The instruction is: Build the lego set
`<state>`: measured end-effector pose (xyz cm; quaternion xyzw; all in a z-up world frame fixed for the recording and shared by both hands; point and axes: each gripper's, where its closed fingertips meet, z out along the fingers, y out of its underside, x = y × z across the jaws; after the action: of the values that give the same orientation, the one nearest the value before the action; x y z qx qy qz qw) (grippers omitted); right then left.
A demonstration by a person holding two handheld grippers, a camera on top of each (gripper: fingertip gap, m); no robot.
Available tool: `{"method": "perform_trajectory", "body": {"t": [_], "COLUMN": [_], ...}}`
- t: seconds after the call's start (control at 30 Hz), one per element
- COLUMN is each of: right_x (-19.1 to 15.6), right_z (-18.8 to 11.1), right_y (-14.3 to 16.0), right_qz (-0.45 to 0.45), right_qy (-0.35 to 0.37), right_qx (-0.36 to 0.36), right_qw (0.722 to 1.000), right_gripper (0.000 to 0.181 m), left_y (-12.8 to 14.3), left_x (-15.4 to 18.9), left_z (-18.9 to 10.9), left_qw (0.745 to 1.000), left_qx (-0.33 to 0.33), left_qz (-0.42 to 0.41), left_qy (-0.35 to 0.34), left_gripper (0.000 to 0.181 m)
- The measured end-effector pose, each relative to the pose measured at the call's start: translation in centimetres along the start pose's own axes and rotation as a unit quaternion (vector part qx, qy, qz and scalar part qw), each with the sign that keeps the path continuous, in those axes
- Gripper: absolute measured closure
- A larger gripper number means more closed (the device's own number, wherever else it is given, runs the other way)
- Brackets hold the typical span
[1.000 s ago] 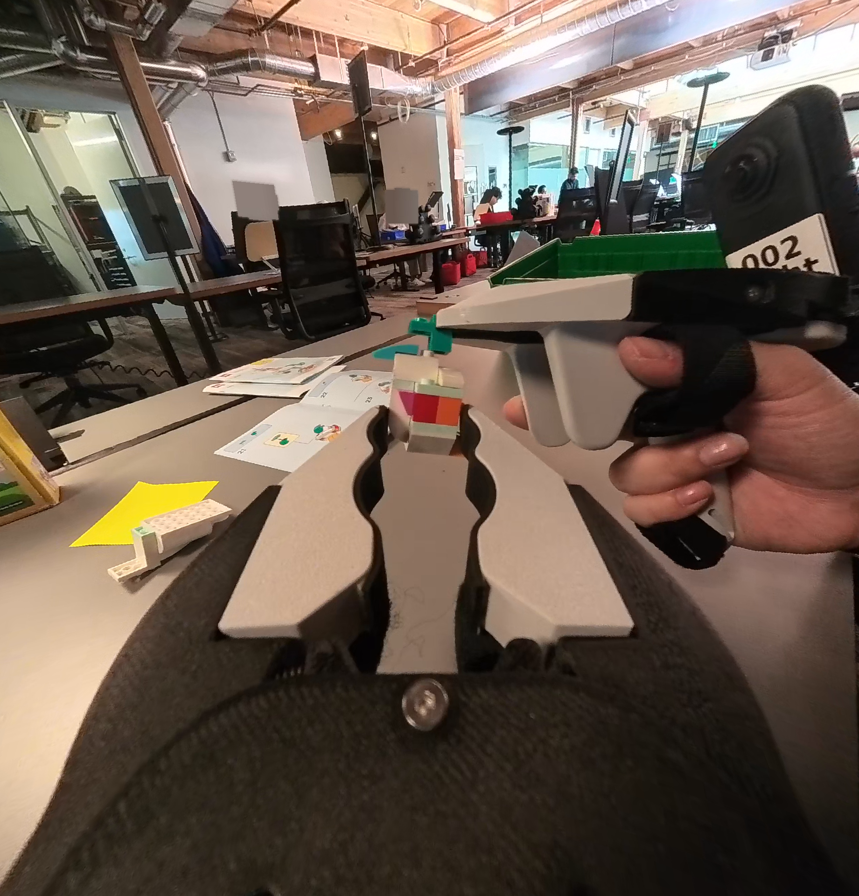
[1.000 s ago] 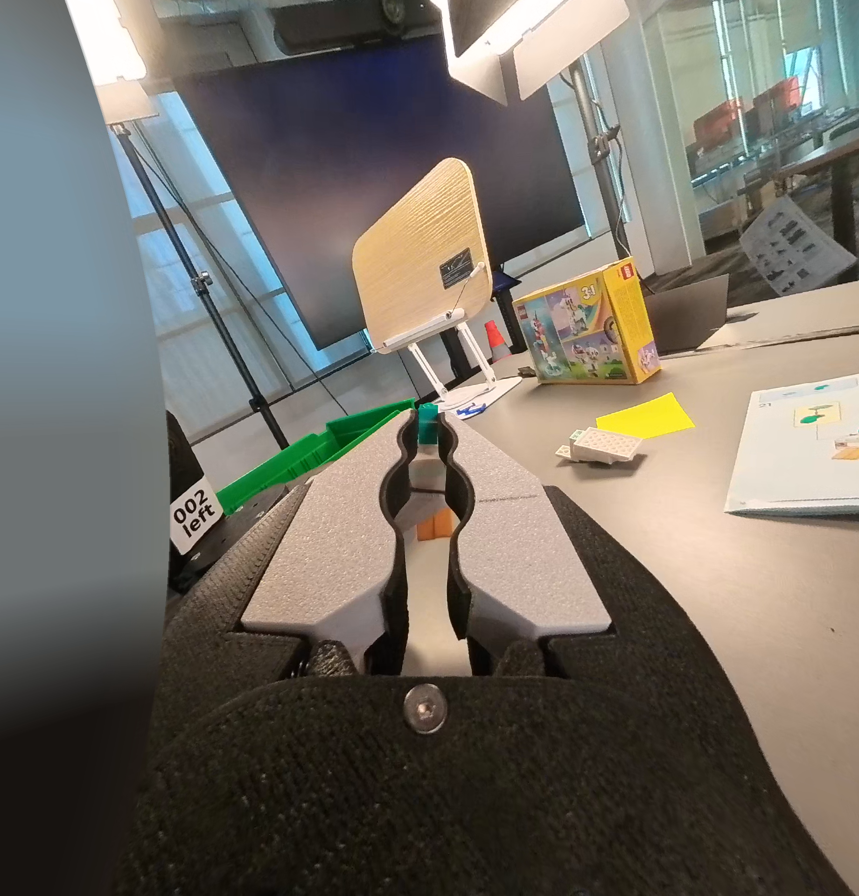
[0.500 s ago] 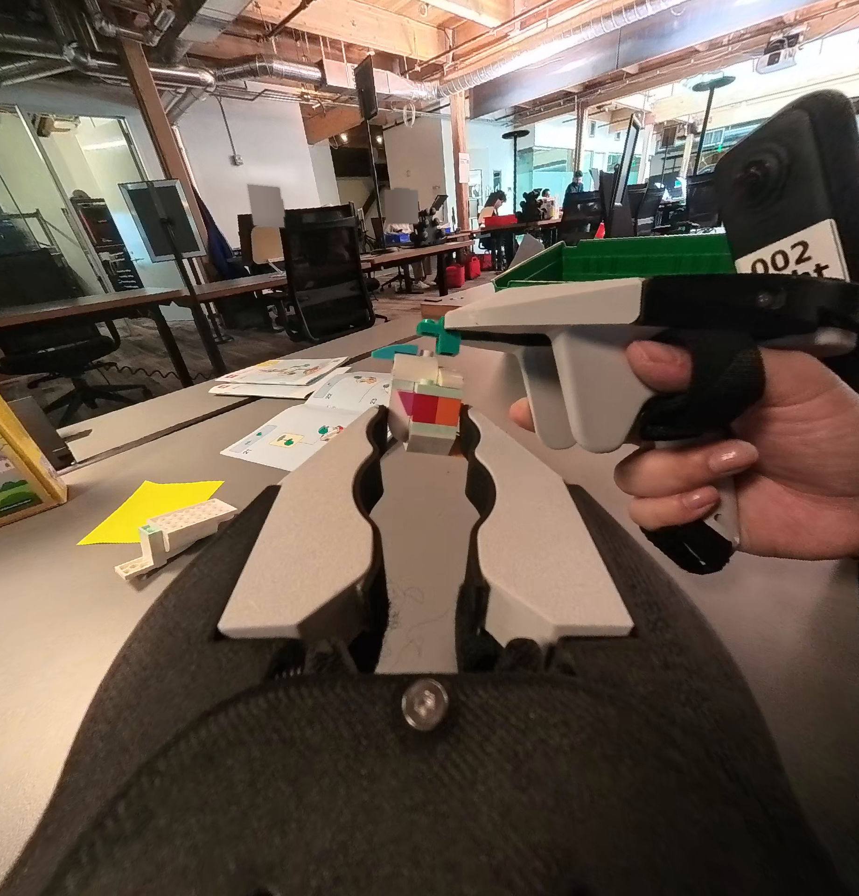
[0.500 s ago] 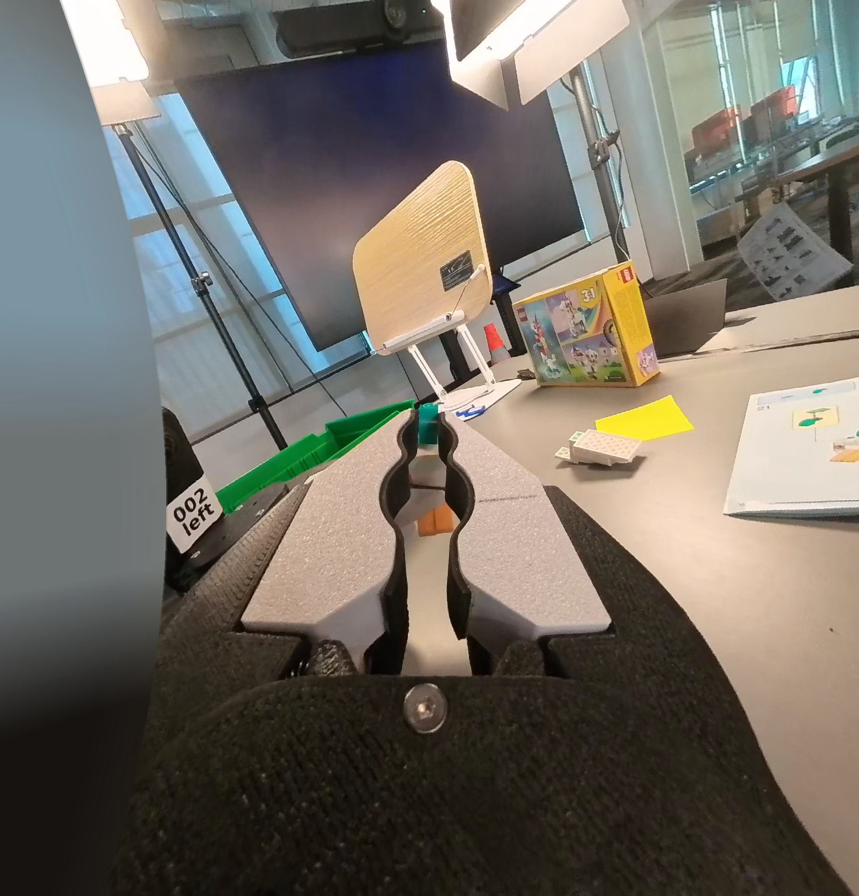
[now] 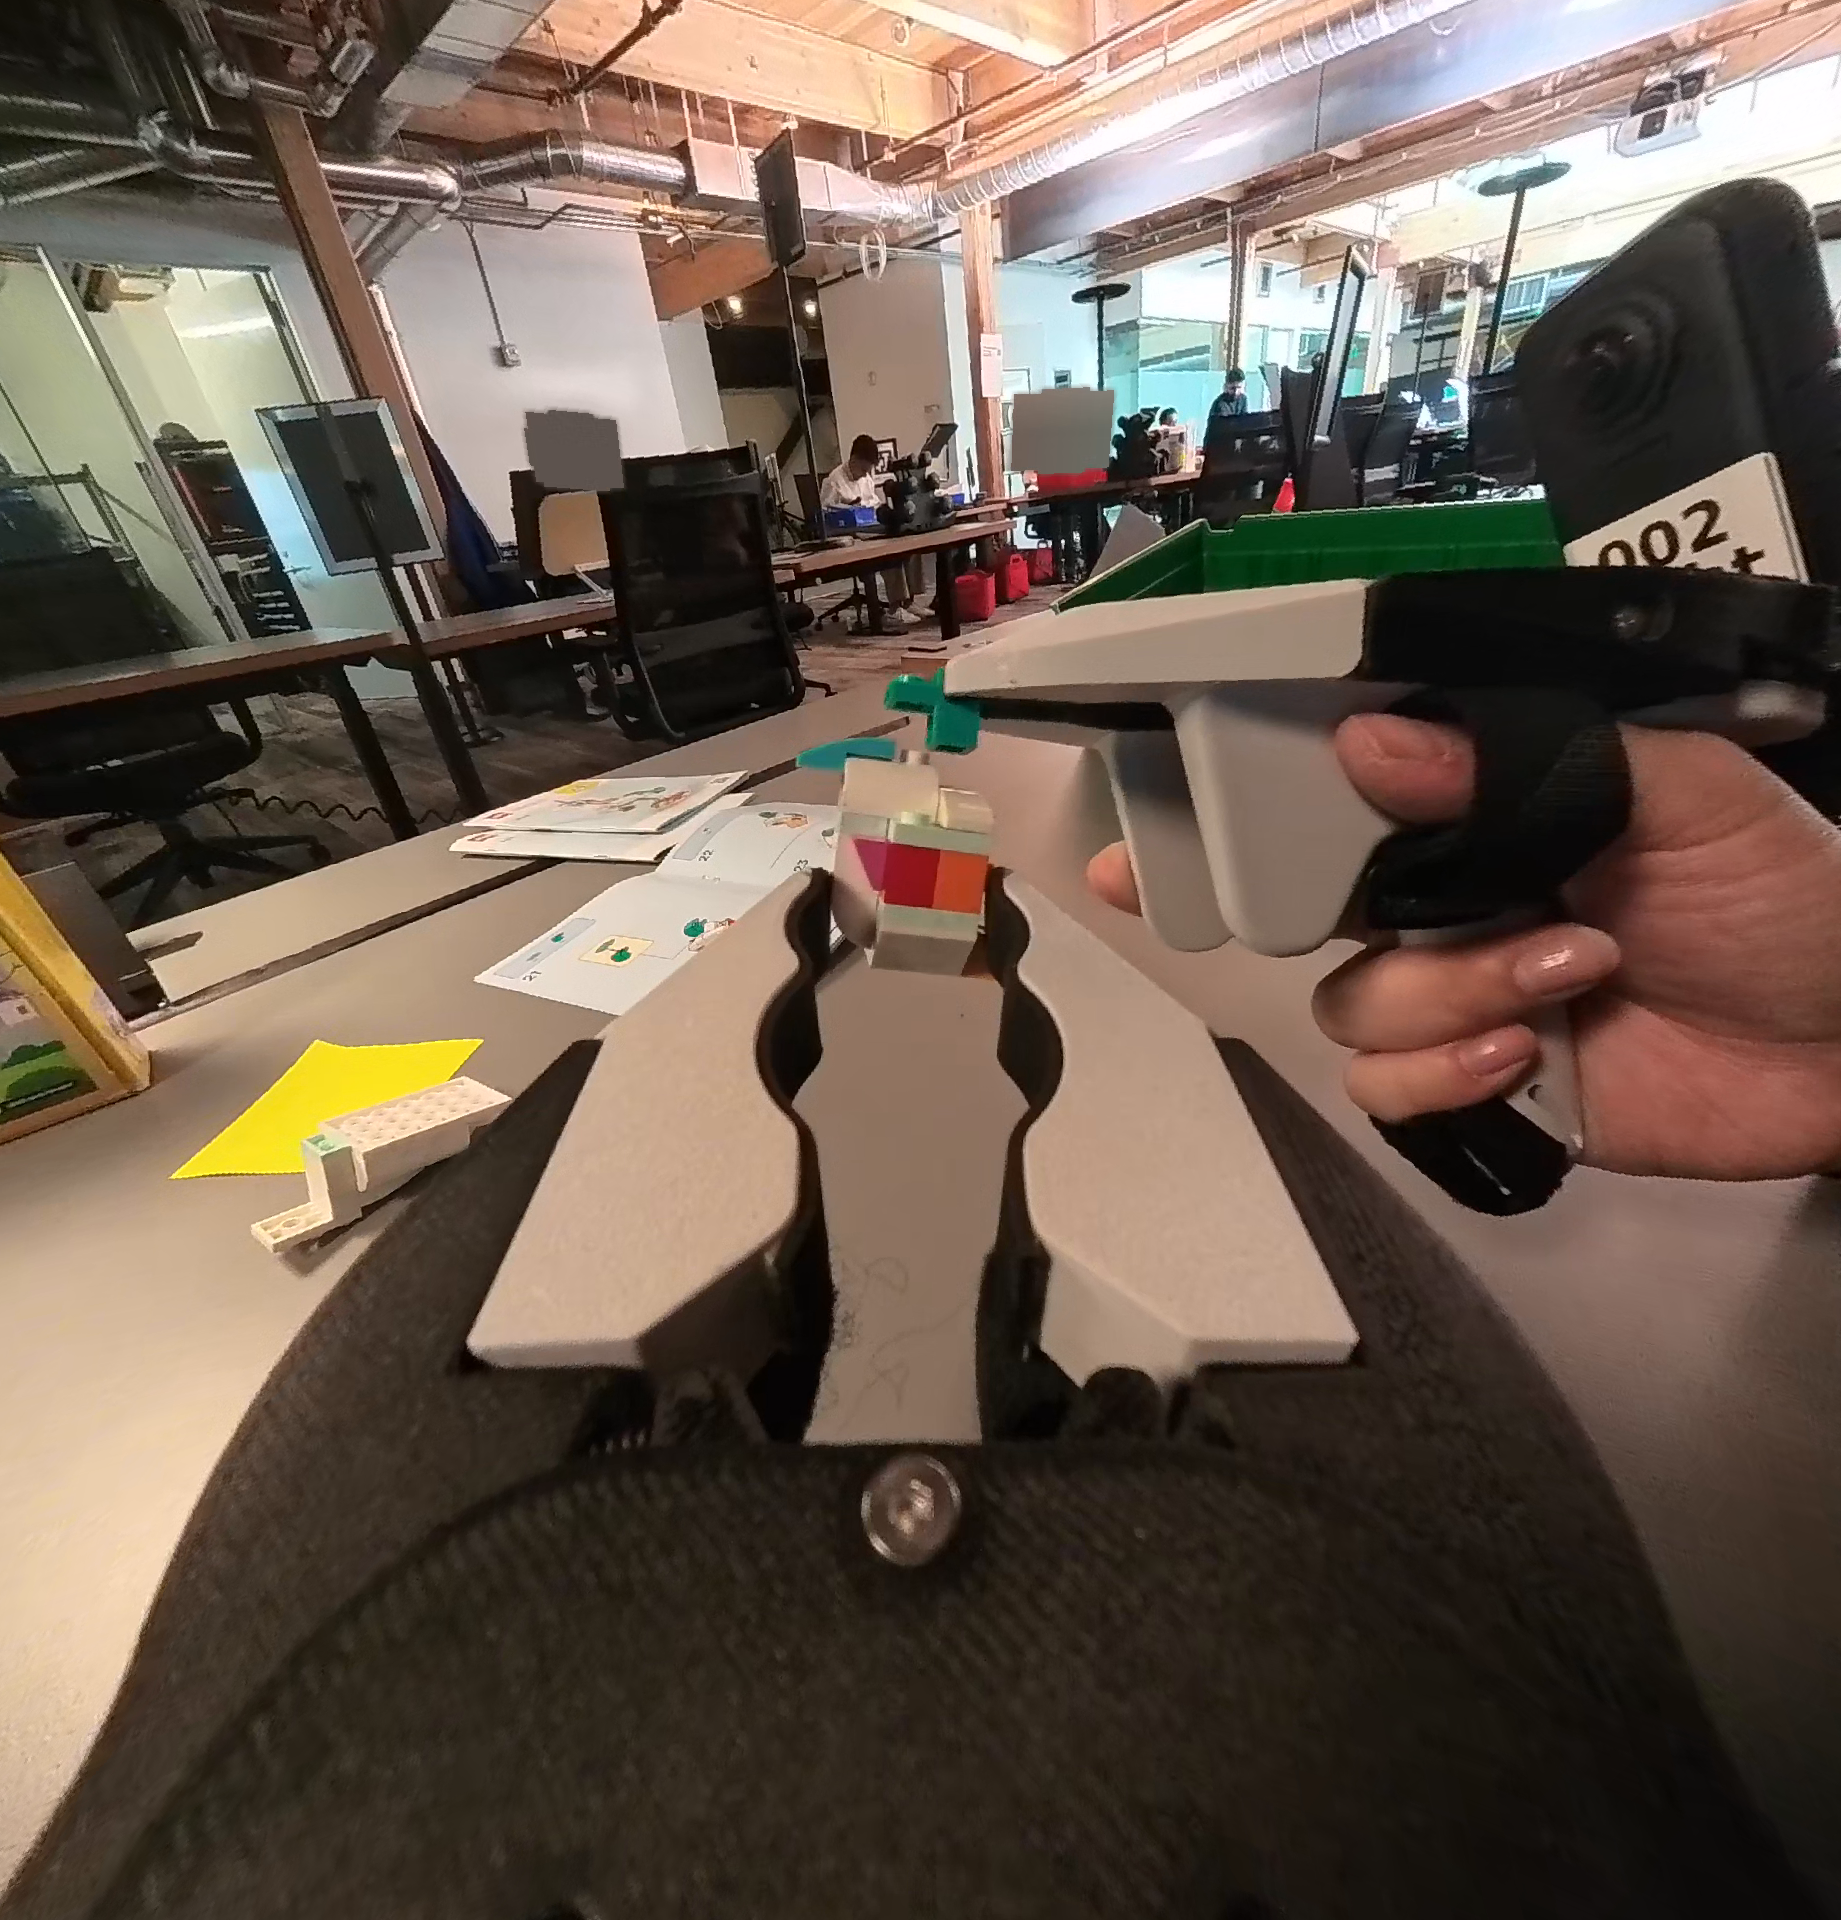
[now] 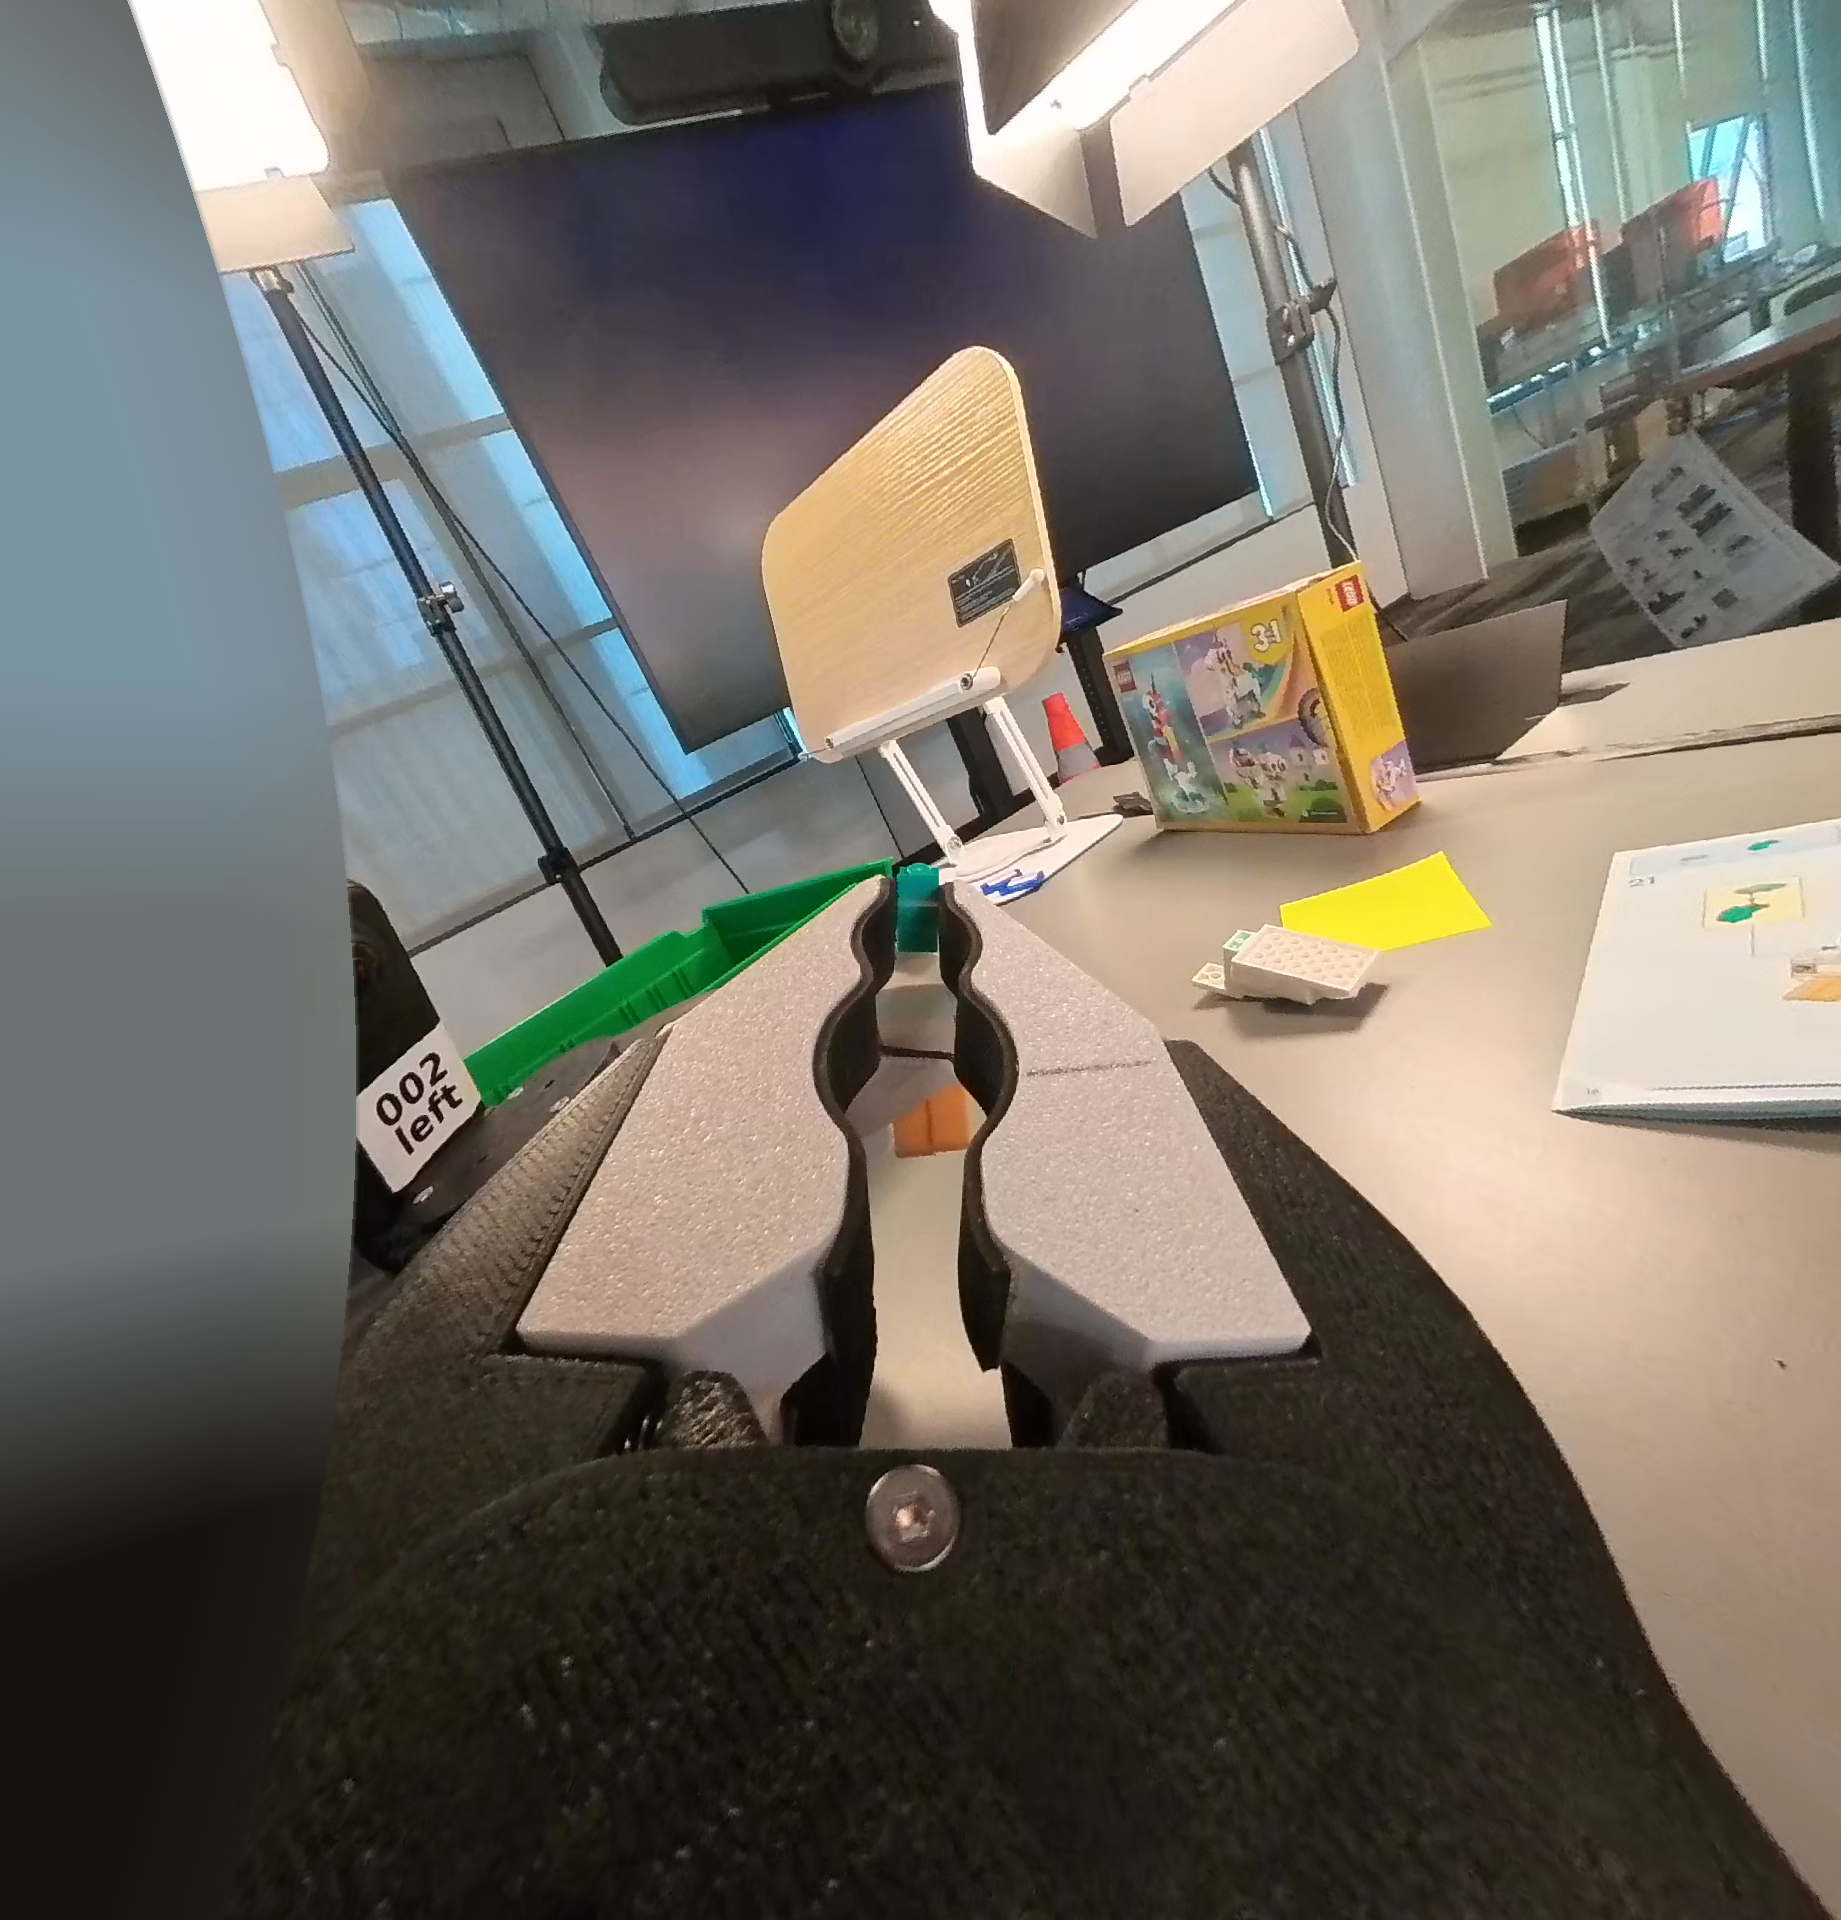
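Left claw point(image 5: 911, 914) clenched on a small multicoloured brick assembly point(image 5: 916, 883), held above the grey surface point(image 5: 116, 1351). Right claw point(image 6: 916, 914), nearly closed, grips a teal piece point(image 6: 916, 909) just over the assembly's top. A white brick section point(image 5: 386, 1143) lies at left beside yellow paper point(image 5: 324, 1091).

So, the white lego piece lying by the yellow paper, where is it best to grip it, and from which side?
Probably from above, across the long side walls of the white piece. Its studded top is broad and tilted, and a thin tab sticks out at one end, so avoid both.
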<state>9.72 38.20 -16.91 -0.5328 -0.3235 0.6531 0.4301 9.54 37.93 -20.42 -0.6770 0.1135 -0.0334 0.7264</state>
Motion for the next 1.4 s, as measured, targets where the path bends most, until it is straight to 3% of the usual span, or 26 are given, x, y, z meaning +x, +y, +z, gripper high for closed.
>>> {"method": "perform_trajectory", "body": {"t": [0.87,1.0,1.13,1.3,1.4], "right_x": [0.5,2.9,5.8,7.8,8.3], "right_z": [0.0,-1.9,-4.9,-7.6,-8.1], "right_y": [-0.2,-0.7,0.3,0.6,0.4], "right_qz": [-0.009,-0.041,-0.065,-0.083,-0.092], "right_qy": [0.007,0.054,0.11,0.154,0.162], "right_qx": [0.002,-0.011,-0.067,-0.106,-0.113], "right_qw": [1.0,0.998,0.99,0.979,0.976], "right_gripper": [0.176,0.176,0.176,0.176,0.176], "left_y": [0.4,3.3,7.4,10.5,10.5], "left_x": [-0.1,0.5,2.4,3.9,4.6], "left_z": [0.2,1.0,1.9,2.0,2.1], "left_qw": [1.0,0.995,0.97,0.938,0.93], "left_qx": [-0.014,-0.098,-0.229,-0.326,-0.342], "left_qz": [0.0,-0.015,0.011,0.04,0.022], "left_qy": [0.001,0.032,0.08,0.11,0.135], "left_gripper": [0.153,0.153,0.153,0.152,0.153]}}
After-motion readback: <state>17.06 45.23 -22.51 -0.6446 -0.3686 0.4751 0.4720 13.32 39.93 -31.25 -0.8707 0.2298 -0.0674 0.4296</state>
